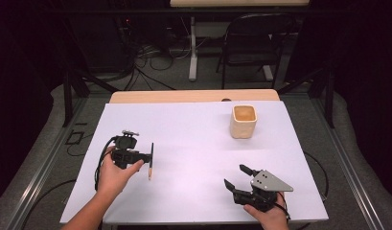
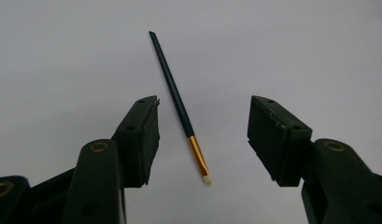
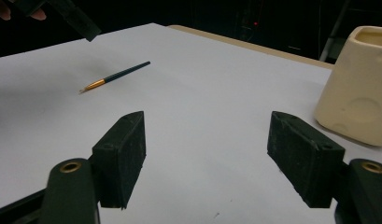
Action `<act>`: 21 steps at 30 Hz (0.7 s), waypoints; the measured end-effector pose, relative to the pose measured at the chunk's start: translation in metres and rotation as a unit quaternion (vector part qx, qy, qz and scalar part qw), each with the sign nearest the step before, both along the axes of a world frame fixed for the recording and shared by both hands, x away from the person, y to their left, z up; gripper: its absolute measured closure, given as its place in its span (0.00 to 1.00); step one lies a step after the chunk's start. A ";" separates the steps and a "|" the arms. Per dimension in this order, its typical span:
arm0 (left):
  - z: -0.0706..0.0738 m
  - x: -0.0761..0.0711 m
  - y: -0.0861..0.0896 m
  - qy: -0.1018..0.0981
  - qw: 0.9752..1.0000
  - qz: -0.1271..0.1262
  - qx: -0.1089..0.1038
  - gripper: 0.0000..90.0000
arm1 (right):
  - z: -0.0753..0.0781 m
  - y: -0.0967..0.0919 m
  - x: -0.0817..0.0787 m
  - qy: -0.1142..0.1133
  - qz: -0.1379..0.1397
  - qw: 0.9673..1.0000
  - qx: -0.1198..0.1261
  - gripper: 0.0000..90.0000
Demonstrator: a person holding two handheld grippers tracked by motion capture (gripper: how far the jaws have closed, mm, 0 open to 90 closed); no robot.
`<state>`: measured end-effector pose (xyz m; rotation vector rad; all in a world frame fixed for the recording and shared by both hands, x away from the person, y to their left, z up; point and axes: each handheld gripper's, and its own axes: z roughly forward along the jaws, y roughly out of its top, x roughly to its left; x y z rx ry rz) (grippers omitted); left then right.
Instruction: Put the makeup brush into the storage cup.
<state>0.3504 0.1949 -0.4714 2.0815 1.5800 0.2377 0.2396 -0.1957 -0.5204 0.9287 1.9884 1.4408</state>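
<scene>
A thin paintbrush (image 1: 151, 162) with a dark handle, a gold ferrule and a pale tip lies flat on the white sheet (image 1: 193, 143) at the left. My left gripper (image 1: 146, 160) hangs over it, open. In the left gripper view the paintbrush (image 2: 179, 100) lies on the sheet between the two jaws, touching neither pad. My right gripper (image 1: 235, 175) rests near the front right edge, open with nothing between its fingers. From the right gripper view (image 3: 207, 119), the paintbrush (image 3: 116, 75) lies far off to the left and a cream cup (image 3: 357, 88) stands at the right.
The cream square cup (image 1: 243, 121) stands upright at the back right of the sheet. A wooden table edge (image 1: 193, 97) shows behind the sheet. Beyond it are a chair (image 1: 253, 43), table legs and cables on the floor.
</scene>
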 end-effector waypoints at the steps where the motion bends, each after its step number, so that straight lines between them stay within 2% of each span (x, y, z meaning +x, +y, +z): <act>1: 0.000 0.000 0.000 0.000 1.000 0.000 0.000 0.49 | 0.000 0.000 0.000 0.000 0.000 1.000 0.000 0.31; 9: -0.006 0.007 -0.004 0.021 1.000 0.004 0.018 0.54 | 0.000 0.000 0.000 0.004 0.000 1.000 0.000 0.31; 21: -0.014 0.014 -0.009 0.045 0.998 0.005 0.033 0.61 | 0.000 -0.001 0.000 0.005 0.000 1.000 -0.001 0.31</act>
